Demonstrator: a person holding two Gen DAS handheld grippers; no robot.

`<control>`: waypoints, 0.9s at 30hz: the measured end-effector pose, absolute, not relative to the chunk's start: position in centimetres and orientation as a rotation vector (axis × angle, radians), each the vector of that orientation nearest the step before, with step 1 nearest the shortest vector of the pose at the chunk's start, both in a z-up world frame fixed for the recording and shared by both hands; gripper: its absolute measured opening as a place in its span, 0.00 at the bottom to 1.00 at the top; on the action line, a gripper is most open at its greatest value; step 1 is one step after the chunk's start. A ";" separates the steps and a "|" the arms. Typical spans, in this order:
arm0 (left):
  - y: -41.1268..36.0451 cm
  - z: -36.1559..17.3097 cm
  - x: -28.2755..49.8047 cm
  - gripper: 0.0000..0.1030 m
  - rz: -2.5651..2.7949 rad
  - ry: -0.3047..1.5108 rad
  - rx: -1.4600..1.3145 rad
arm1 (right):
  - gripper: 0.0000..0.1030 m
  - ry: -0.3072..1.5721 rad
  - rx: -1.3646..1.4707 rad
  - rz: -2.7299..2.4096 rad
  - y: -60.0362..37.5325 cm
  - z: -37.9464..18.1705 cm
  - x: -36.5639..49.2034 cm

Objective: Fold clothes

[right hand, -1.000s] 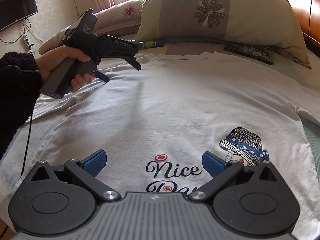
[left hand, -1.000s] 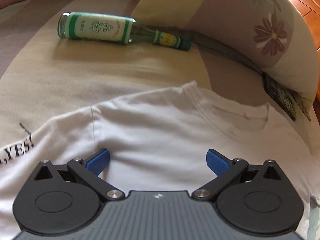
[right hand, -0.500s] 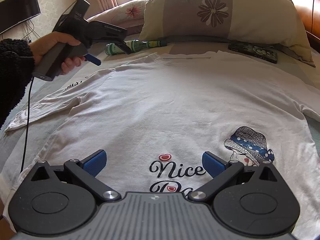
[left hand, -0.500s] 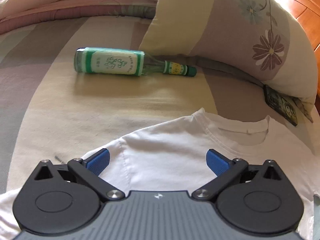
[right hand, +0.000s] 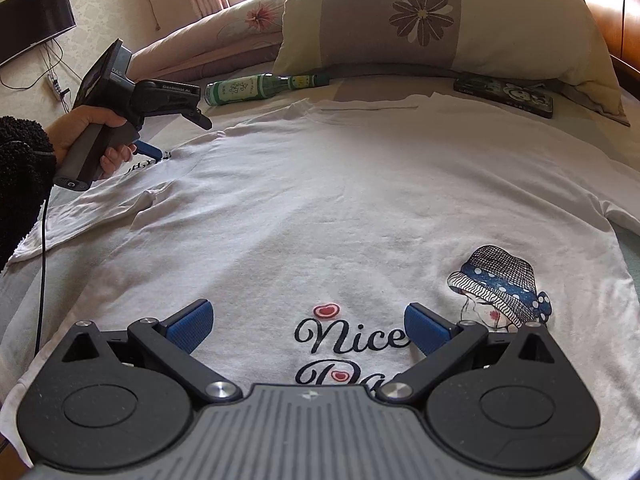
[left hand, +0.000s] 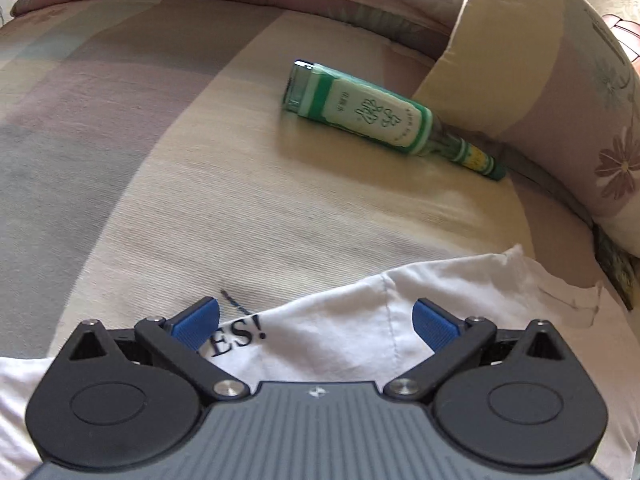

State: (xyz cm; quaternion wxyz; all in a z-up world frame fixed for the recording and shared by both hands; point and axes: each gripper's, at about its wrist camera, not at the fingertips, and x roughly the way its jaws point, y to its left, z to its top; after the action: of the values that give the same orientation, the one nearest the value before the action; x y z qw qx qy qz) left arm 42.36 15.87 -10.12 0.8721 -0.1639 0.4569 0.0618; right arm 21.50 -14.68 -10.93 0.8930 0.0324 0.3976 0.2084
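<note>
A white T-shirt [right hand: 328,208] printed "Nice Day" with a hatted girl lies flat, front up, on the bed. My right gripper [right hand: 306,326] is open and empty, hovering over the shirt's lower front. My left gripper [left hand: 316,320] is open and empty over the shirt's left shoulder and sleeve [left hand: 340,332], by the black "ES!" lettering. In the right wrist view the left gripper [right hand: 172,128] is held in a hand above that sleeve [right hand: 100,200].
A green glass bottle [left hand: 384,120] lies on the striped sheet [left hand: 200,200] beyond the sleeve, also in the right wrist view [right hand: 256,88]. A flowered pillow [right hand: 432,20] stands at the headboard. A dark flat case [right hand: 504,94] lies under its edge.
My left gripper has swung left from the collar to the left sleeve and shoulder seam, staying open. My right gripper has held still over the lower front.
</note>
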 end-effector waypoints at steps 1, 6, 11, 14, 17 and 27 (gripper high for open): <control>16.1 -9.6 41.8 0.99 0.127 0.945 -0.343 | 1.00 0.822 0.063 0.430 -14.7 -10.9 21.4; 18.0 -9.3 38.9 0.99 0.072 0.963 -0.428 | 1.00 0.819 0.055 0.422 -14.7 -10.9 21.2; 20.0 -10.5 38.6 0.99 0.169 0.954 -0.376 | 1.00 0.834 0.053 0.409 -14.7 -11.2 21.4; 21.3 -11.2 38.4 0.99 0.227 0.948 -0.345 | 1.00 0.836 0.051 0.409 -14.6 -11.2 21.5; 22.0 -9.8 37.7 0.97 0.311 0.928 -0.300 | 1.00 0.833 0.055 0.413 -14.6 -11.2 21.6; 22.7 -11.0 33.6 0.99 0.208 1.015 -0.379 | 1.00 0.834 0.046 0.411 -14.4 -11.2 21.5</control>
State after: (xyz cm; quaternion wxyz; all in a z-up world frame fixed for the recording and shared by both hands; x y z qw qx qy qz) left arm 33.58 22.74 -11.01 0.8516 -0.1801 0.4823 0.0986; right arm 21.46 -14.44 -11.23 0.8937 0.0220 0.4019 0.1980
